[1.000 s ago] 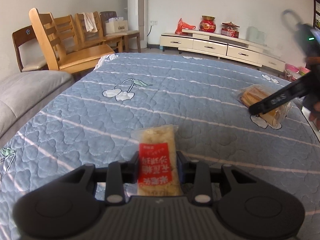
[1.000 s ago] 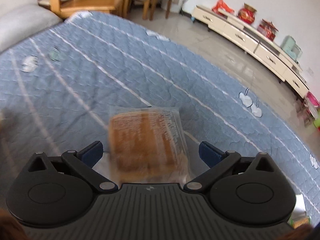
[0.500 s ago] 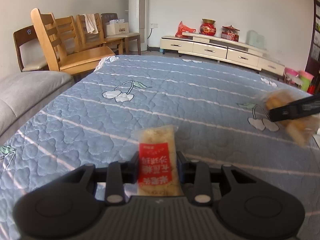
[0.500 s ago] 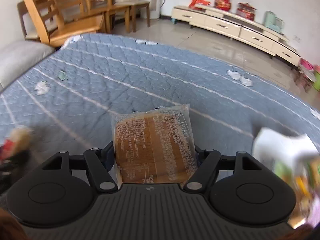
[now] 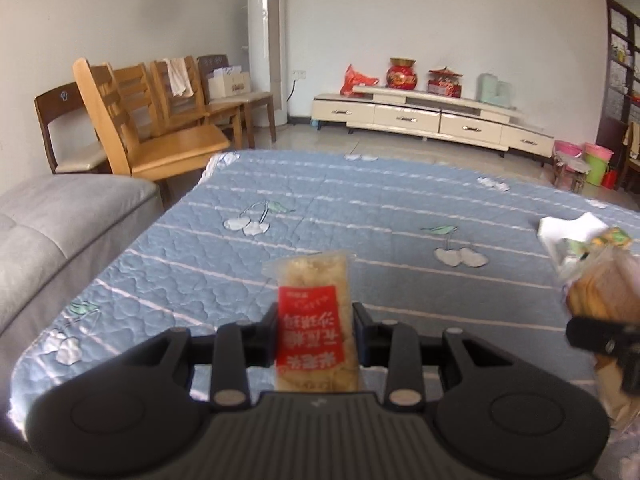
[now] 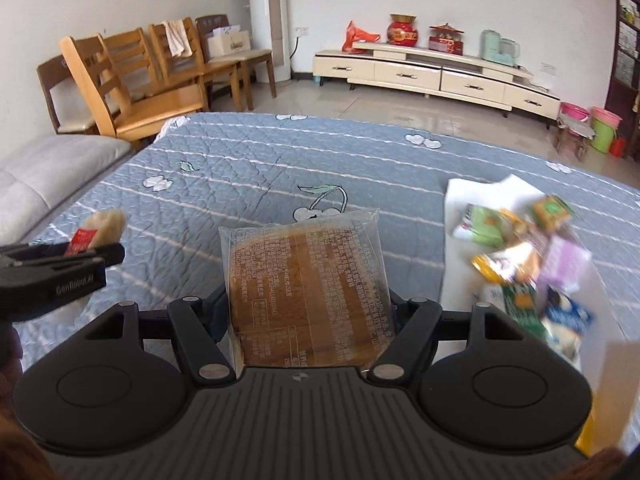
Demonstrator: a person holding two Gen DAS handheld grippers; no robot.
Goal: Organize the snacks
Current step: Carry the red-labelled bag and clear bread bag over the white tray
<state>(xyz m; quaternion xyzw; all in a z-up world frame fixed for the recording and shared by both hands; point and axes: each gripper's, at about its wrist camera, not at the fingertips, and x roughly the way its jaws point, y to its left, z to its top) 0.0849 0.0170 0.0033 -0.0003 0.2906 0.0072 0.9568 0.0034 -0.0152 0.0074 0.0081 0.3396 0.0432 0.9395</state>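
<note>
Our right gripper (image 6: 308, 312) has just clamped its jaws on the brown cake packet (image 6: 306, 280), now lifted off the blue quilt (image 6: 248, 168); a second ago it lay between them, untouched. Our left gripper (image 5: 316, 336) stays pinched on the red-labelled snack (image 5: 314, 320). We judge both ready for the white box of snacks (image 6: 520, 264), right of the right jaws. Chairs (image 5: 160, 128) and a low cabinet (image 5: 432, 116) stand beyond.

White walls (image 5: 460, 20), wooden chairs (image 5: 132, 120), perhaps tiled floor (image 6: 400, 108)
</note>
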